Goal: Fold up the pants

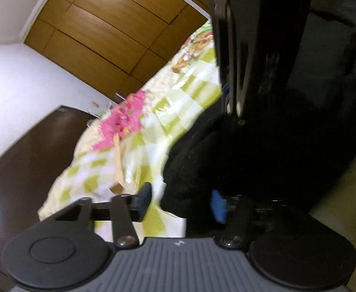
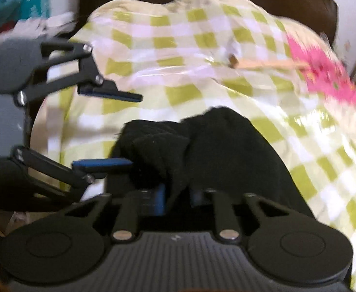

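Left wrist view shows the left tool (image 1: 181, 200) with its fingers spread wide; the blue pad at 3 o'clock touches the black pants (image 1: 238, 150), the one at 9 o'clock stands clear over the bed cover (image 1: 185, 92). Whether any cloth lies between them cannot be told, since the dark fabric swallows detail. This view alone shows the wooden wardrobe (image 1: 109, 26) at 11 o'clock, the white wall (image 1: 14, 73) at 9 o'clock, the dark headboard (image 1: 24, 160) at 8 o'clock, and a black bar-like part of the other rig running down from 12 o'clock, cut off by the top edge.

The right wrist view alone shows how the pants (image 2: 202, 150) lie: a bunched black heap on the green-and-white checked bed cover (image 2: 190, 56), reaching from the centre down to 6 o'clock. The right tool (image 2: 178, 198) has its fingers close together, pinching a fold of the pants; the pads are mostly buried in cloth. At 9 o'clock the left tool (image 2: 126, 129) appears from the side, its fingers well apart, the lower one just beside the pants' edge. A pink flower print (image 2: 324, 73) sits at 2 o'clock with a thin pale stick (image 2: 270, 64) beside it. A colourful picture (image 2: 27, 2) at 11 o'clock is blurred.
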### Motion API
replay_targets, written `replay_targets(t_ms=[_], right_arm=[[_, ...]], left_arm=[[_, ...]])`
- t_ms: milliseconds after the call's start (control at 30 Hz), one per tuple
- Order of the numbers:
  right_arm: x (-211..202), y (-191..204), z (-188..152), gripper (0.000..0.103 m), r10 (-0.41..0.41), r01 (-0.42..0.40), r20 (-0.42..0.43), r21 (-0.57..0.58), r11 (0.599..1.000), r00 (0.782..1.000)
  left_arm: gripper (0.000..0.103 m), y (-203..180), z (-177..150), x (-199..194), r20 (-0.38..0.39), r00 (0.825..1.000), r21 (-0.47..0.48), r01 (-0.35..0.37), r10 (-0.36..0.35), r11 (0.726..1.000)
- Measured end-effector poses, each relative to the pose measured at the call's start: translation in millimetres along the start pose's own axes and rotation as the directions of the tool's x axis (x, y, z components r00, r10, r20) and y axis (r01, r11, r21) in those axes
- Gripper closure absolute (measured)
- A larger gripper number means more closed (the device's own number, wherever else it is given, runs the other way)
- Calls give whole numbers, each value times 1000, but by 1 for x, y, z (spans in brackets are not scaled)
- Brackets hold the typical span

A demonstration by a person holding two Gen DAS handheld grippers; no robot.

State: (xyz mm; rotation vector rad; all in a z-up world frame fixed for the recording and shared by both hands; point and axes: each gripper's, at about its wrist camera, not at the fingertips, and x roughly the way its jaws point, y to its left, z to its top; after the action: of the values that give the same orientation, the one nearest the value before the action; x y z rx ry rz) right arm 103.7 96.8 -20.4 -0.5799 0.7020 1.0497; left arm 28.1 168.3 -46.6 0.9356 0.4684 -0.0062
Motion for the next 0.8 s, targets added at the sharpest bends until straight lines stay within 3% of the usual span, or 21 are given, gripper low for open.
replay_targets(t_ms=[200, 333, 433, 500, 567, 633, 800], right_arm=[[-33, -23, 20, 96, 67, -72, 44, 118, 990, 997], [-43, -15, 27, 95, 102, -111, 77, 121, 986, 992], [-12, 8, 14, 95, 142, -142, 13, 105, 984, 990], [12, 23, -1, 94, 155, -150, -47, 88, 985, 987], [22, 27, -9, 85, 154, -147, -83, 89, 985, 985], [16, 24, -10, 81, 179, -172, -56, 117, 978, 982], [-30, 7, -7, 83, 181, -188, 54, 170, 967, 982]], left_arm=[[63, 33, 10, -8, 41, 996, -83, -78, 82, 993], [65, 6, -11, -4, -49, 998, -58, -41, 38, 997], [66, -22, -28, -3, -133, 991, 2, 14, -14, 1000], [66, -28, -32, -8, -146, 989, 12, 10, -8, 1000], [64, -22, -28, -14, -151, 988, -26, 7, -11, 1000], [62, -11, -23, -19, -156, 988, -68, -2, -9, 998], [62, 5, -15, -36, -174, 985, -120, -14, -7, 993]])
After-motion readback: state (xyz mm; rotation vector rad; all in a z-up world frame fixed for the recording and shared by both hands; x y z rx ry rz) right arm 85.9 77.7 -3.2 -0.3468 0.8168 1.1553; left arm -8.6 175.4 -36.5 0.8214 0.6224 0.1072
